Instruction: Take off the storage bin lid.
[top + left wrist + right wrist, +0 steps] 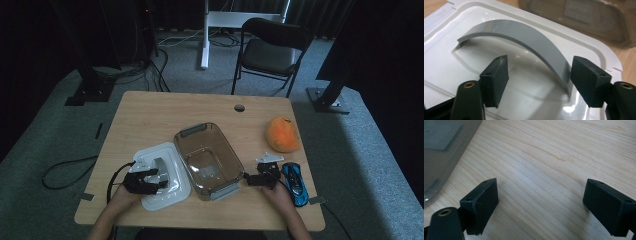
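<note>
White lid (524, 75) with arched grey handle (524, 37), left tongs (539, 77) astride.

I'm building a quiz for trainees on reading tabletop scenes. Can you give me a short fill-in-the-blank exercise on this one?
1. The left gripper hovers, jaws apart, over the white plastic lid's curved ____ handle.
2. The brown see-through plastic container lies to the ____ of that lid in the high view.
3. The blue toy car lies nearest the ____ gripper.
4. The round soft toy is ____ in colour.

Missing words: grey; right; right; orange
</note>
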Tool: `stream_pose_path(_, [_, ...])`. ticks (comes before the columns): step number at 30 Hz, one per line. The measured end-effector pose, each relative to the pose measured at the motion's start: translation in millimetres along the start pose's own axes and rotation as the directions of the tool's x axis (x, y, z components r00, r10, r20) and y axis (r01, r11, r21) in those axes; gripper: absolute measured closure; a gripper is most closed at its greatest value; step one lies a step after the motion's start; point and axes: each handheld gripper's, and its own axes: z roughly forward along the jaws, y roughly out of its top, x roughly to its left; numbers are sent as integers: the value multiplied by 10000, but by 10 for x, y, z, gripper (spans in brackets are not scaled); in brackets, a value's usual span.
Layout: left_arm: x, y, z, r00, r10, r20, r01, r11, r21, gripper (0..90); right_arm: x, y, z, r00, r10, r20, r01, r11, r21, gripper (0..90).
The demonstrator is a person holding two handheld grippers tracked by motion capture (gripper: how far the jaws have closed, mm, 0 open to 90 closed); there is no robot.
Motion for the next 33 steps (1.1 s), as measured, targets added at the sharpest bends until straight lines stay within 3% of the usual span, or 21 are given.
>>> stream_pose_path(1, [15, 7, -22, 9994, -334, -86, 333, 9994, -38, 269, 0, 0, 0, 10000, 0, -1, 0, 10000, 1, 120])
stream_pose_path(3, [30, 16, -48, 9988, -482, -26, 482, 9988, -13, 220, 0, 0, 0, 10000, -1, 0, 1, 10000, -1, 120])
stream_pose_path(4, [34, 12, -62, 9991, -409, 70, 409, 9992, -45, 179, 0, 0, 0, 10000, -2, -1, 2, 10000, 1, 120])
stream_pose_path(10, [87, -33, -126, 9986, -530, 75, 531, 9986, -80, 150, 0, 0, 0, 10000, 0, -3, 0, 10000, 2, 121])
stream_pose_path(13, [108, -52, -143, 9975, -706, -95, 705, 9975, -102, 145, 0, 0, 0, 10000, -2, -1, 2, 10000, 1, 120])
stream_pose_path(15, [126, -62, -158, 9962, -863, -139, 860, 9962, -152, 89, 0, 0, 0, 10000, -3, -1, 3, 10000, 1, 120])
stream_pose_path(17, [137, -70, -179, 9940, -993, -462, 981, 9948, -260, 74, -1, 0, 0, 10000, -6, -3, 6, 10000, -2, 120])
stream_pose_path(18, [154, -70, -186, 9940, -1047, -328, 1041, 9944, -208, 31, -1, 0, 0, 10000, -6, -1, 6, 10000, -2, 120])
stream_pose_path(23, [214, -93, -252, 9849, -1460, -930, 1430, 9890, -384, 2, 0, 0, 0, 10000, 8, 0, -8, 10000, -1, 120])
stream_pose_path(24, [226, -102, -274, 9791, -1587, -1274, 1531, 9868, -523, 2, 0, 0, 0, 10000, 3, -2, -3, 10000, -4, 120])
stream_pose_path(27, [291, -135, -347, 9592, -2209, -1765, 2069, 9738, -942, 2, 0, 0, 0, 10000, -1, -1, 1, 10000, -3, 120])
stream_pose_path(29, [316, -154, -385, 9418, -2418, -2336, 2231, 9692, -1038, 2, 0, 0, 0, 10000, -2, -2, 2, 10000, 2, 120])
stream_pose_path(30, [316, -154, -385, 9418, -2418, -2336, 2231, 9692, -1038, 2, 0, 0, 0, 10000, -2, -2, 2, 10000, 2, 120])
stream_pose_path(31, [356, -182, -430, 9220, -2628, -2842, 2445, 9646, -988, 2, 0, 0, 0, 10000, -7, -5, 7, 10000, -2, 120])
stream_pose_path(33, [384, -216, -457, 9049, -2800, -3205, 2637, 9600, -941, 2, 6, 5, 5, 9999, -112, -83, 113, 9999, 3, 119])
